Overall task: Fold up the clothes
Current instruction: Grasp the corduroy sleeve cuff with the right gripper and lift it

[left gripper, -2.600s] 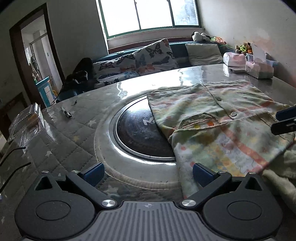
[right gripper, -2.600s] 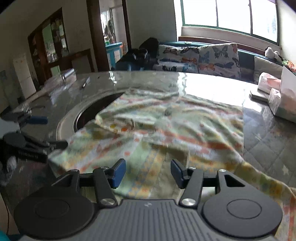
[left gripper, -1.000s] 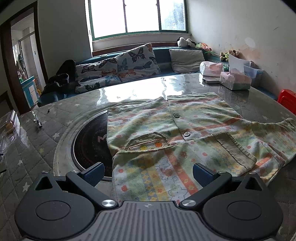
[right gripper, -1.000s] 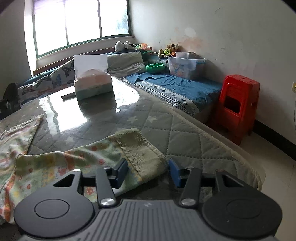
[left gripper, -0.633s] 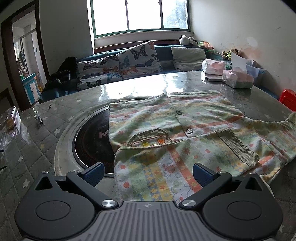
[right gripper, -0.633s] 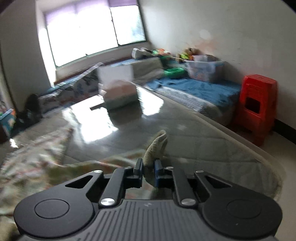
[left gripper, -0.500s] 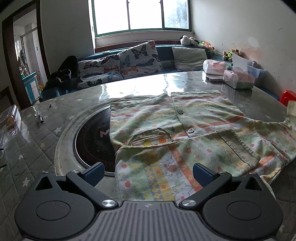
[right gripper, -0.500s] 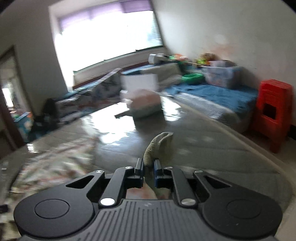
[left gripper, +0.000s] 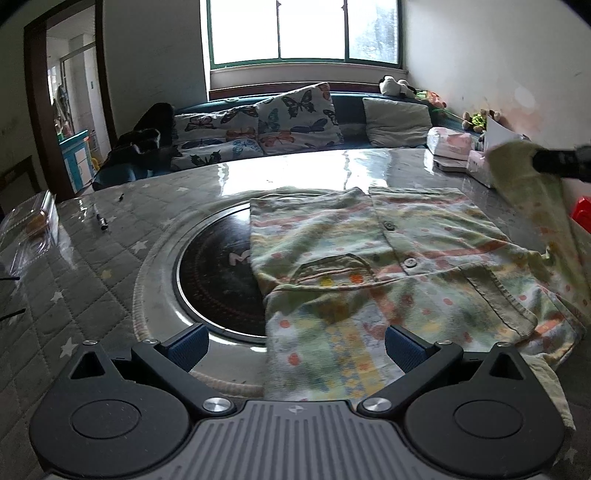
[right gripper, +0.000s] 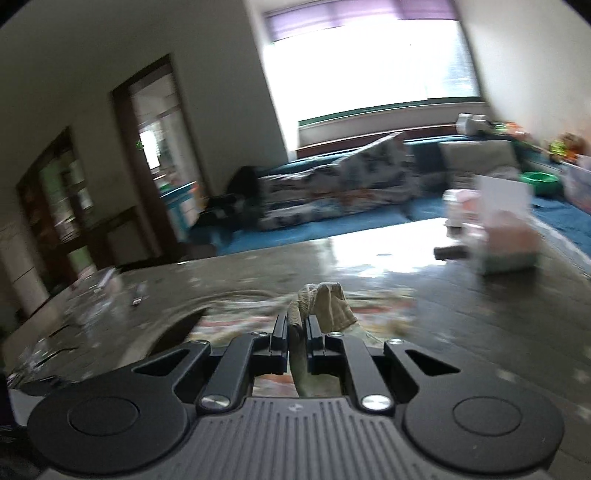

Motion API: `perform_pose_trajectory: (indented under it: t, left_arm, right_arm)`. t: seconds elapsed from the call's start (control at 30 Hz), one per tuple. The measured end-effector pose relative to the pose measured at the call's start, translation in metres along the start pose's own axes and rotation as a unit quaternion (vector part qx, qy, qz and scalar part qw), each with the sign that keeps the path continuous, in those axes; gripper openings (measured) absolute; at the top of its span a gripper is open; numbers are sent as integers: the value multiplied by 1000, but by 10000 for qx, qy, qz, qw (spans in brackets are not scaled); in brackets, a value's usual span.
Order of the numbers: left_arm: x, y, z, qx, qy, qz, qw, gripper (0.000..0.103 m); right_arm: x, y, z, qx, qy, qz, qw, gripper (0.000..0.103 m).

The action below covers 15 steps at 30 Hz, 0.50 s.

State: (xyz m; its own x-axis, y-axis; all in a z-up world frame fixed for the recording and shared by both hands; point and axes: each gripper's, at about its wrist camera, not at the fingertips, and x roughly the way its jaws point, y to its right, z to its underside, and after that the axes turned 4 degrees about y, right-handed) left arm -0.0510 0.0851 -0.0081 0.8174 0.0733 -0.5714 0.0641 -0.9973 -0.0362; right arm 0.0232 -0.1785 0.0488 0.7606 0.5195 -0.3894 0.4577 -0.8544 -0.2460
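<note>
Left gripper jaws spread wide over patterned shirt on quilted surface, right gripper jaws clamped on lifted sleeve, cushioned bench and window beyond.

This is a lived-in home, a sitting and dining room in one. Under the window at the top of the frame runs a blue sofa with butterfly cushions and soft toys. A quilted tabletop has a cooktop set in its middle.
</note>
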Motion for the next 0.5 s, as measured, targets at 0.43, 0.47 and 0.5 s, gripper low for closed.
perform_pose_trajectory:
  t: [0.43, 0.47, 0.5]
  left_arm:
    - [-3, -31, 9, -375, -74, -264, 9989, 103]
    - [-3, -32, 9, -387, -76, -269, 9989, 103]
    - [-3, -34, 10, -400, -80, -276, 9988, 103]
  right_arm:
    - [58, -100, 9, -856, -686, -1132, 9875, 9]
    - [61, -104, 13, -878, -749, -1178, 9863, 11]
    - [62, -106, 16, -903, -797, -1227, 9851, 14]
